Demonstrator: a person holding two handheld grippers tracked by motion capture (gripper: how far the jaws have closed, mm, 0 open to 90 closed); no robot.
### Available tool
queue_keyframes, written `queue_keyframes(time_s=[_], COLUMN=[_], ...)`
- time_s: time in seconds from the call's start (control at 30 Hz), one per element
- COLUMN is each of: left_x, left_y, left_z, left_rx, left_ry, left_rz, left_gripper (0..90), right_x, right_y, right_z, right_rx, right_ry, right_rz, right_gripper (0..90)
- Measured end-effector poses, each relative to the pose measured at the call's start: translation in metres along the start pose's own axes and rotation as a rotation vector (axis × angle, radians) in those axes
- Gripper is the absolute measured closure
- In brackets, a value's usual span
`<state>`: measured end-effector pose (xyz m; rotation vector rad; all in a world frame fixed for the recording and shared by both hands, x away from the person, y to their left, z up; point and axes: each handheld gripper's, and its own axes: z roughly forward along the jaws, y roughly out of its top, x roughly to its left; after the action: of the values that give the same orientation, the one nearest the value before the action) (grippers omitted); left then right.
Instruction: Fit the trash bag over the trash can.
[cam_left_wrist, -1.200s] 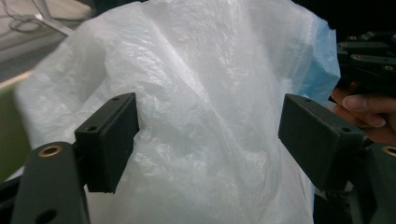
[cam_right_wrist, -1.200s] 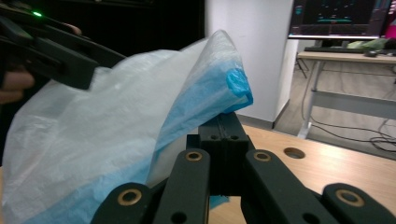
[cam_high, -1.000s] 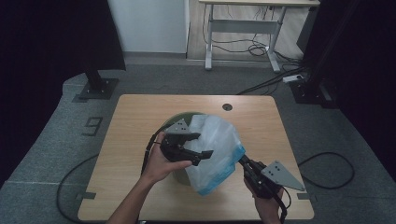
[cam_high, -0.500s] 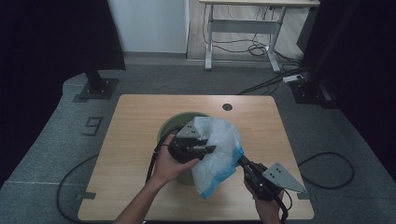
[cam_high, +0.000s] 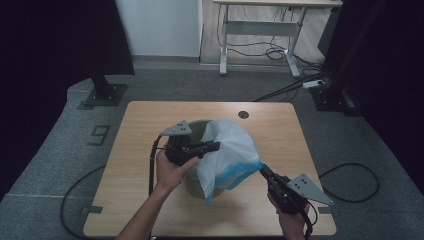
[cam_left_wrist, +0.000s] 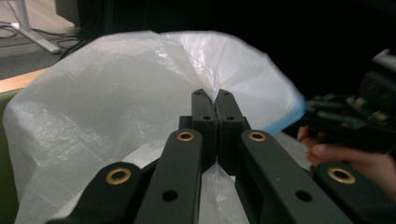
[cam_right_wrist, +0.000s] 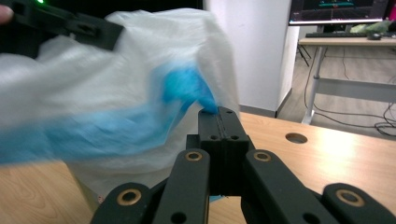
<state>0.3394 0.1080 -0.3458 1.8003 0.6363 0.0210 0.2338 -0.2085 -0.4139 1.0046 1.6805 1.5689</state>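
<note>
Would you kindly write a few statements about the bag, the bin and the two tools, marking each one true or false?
1. The left tool is shut on the white bag. True; its jaws have just been closing and now pinch the film.
2. The right tool hangs open beside the bag. False: it is shut on the bag's blue edge.
3. The bag lies flat on the table. False: it is draped over the green bin.
4. The table has a round hole near its far edge. True.
</note>
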Motion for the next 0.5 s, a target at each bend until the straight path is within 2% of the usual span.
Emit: queue_keyframes(time_s=[0.07,0.23,0.37,0.5], left_x=[0.004,0.007,0.01,0.014], left_y=[0.0,-0.001,-0.001,-0.003], left_z=[-0.003,-0.007,-0.011,-0.012], left_rx=[-0.003,-0.003,-0.018,-0.023], left_ry=[-0.02,-0.017,-0.002,-0.007], left_rz=[-0.019,-0.028,-0.044,-0.065], left_gripper=[88.6,88.6,88.7,88.6], right_x=[-0.002,-0.001,0.004,0.012], right_y=[-0.001,-0.002,-0.001,-0.002], right_z=[0.0,0.003,0.003,-0.002], right_rx=[0.002,0.012,0.015,0.012], right_ry=[-0.002,0.007,0.001,-0.006], right_rz=[0.005,-0.005,-0.028,-0.038], right_gripper=[88.8,88.5,74.4,71.6])
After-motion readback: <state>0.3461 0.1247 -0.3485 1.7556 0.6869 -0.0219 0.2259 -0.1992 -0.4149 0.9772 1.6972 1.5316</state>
